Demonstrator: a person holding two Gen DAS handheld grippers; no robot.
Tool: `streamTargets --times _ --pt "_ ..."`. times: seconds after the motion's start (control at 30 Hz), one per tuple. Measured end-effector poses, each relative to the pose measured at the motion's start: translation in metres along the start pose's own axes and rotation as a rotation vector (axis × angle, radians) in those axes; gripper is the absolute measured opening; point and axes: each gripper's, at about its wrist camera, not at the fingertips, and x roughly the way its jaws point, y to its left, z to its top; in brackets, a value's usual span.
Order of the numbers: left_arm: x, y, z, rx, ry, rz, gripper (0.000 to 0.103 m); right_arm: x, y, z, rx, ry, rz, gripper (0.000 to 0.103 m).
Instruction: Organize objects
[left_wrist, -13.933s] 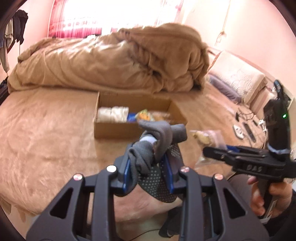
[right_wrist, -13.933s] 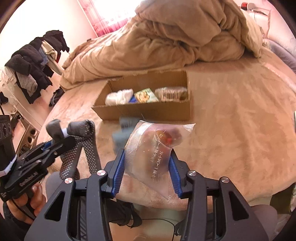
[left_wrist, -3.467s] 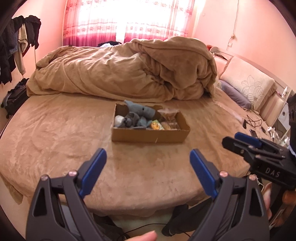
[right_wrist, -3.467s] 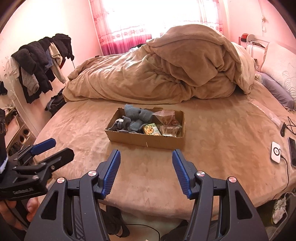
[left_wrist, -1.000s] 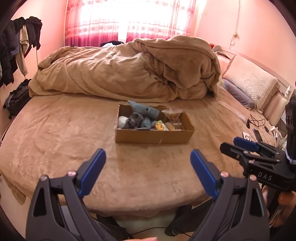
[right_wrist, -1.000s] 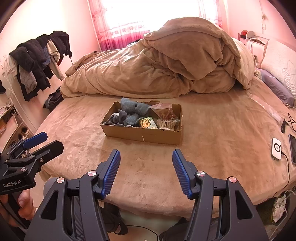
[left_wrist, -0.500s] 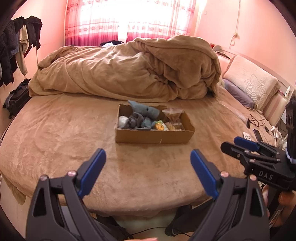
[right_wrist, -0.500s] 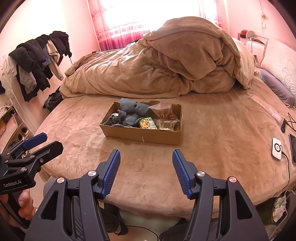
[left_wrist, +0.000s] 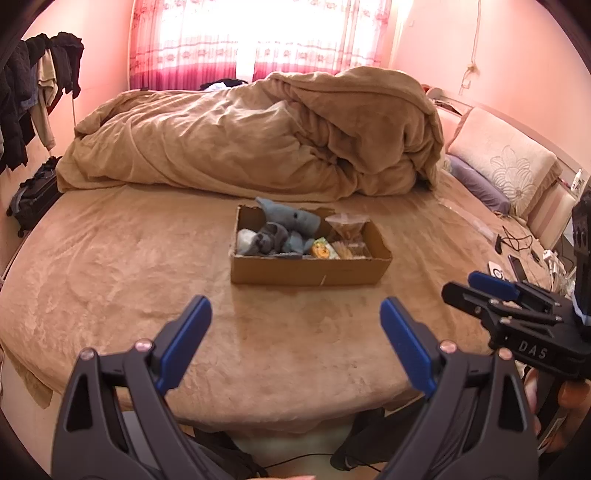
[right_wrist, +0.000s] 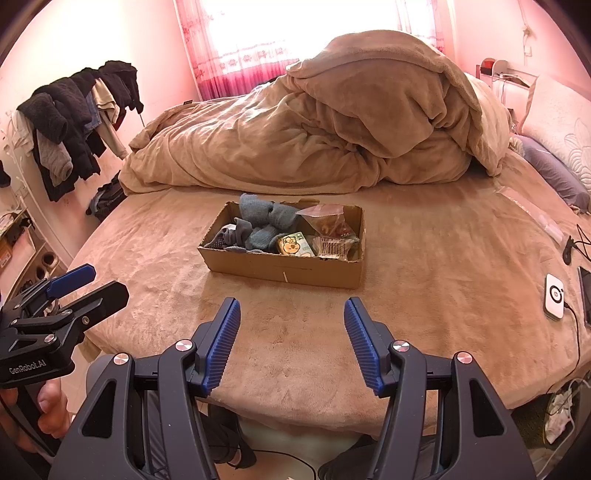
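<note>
Lying now in the shallow brown cardboard box (right_wrist: 284, 271) mid-bed, the grey knit gloves (right_wrist: 258, 225) and clear plastic snack bag (right_wrist: 327, 221) carried earlier have left the left hand-held gripper (left_wrist: 295, 332) wide and the right hand-held gripper (right_wrist: 291, 341) partly open, both empty near the bed's front edge, suggesting organizing is done.

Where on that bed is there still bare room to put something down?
Bare blanket lies all around the cardboard box: widest to its left, and between it and the open grippers. Crowded spots: the box itself, the heaped duvet behind, and the bed's right edge with the white charger.
</note>
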Motion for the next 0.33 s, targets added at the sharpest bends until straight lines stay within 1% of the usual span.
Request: streamTargets --times 0.2,0.33 --pt "0.005 0.0 0.0 0.015 -0.009 -0.003 0.094 0.008 -0.001 0.0 -0.001 0.005 0.004 0.062" --pt "0.013 0.001 0.003 0.03 -0.018 0.015 0.095 0.015 -0.004 -0.001 0.002 0.015 0.006 0.062"
